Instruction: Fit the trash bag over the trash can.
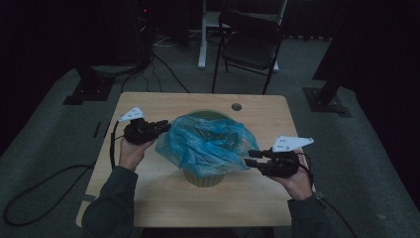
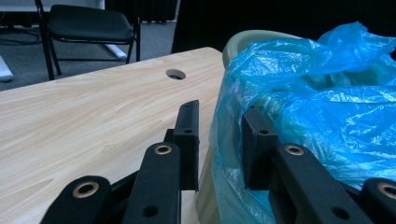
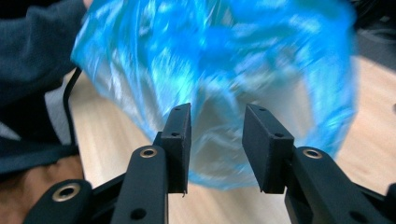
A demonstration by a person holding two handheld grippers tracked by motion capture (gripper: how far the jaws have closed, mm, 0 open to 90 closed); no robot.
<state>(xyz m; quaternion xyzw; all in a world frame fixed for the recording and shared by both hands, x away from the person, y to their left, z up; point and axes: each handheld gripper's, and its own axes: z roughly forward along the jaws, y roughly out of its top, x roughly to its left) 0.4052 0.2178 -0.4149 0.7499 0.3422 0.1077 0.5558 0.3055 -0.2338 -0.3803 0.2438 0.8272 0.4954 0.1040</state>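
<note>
You had two grippers going, a left gripper [image 1: 166, 127] and a right gripper [image 1: 249, 157], each with one grey three-cornered plate on top and one cable trailing off it. There was one blue plastic bag [image 1: 208, 144], sitting in one pale bin [image 1: 203, 177]. All that was on one wooden table [image 1: 148, 188] with one round hole [image 1: 236, 106] in it. One black folding chair [image 1: 250, 42] stood behind.

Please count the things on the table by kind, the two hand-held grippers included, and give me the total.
Blue plastic bag: 1
Pale bin that the bag lines: 1
Black grippers: 2, the left gripper and the right gripper, one at each side of the bag
Total: 4
</note>
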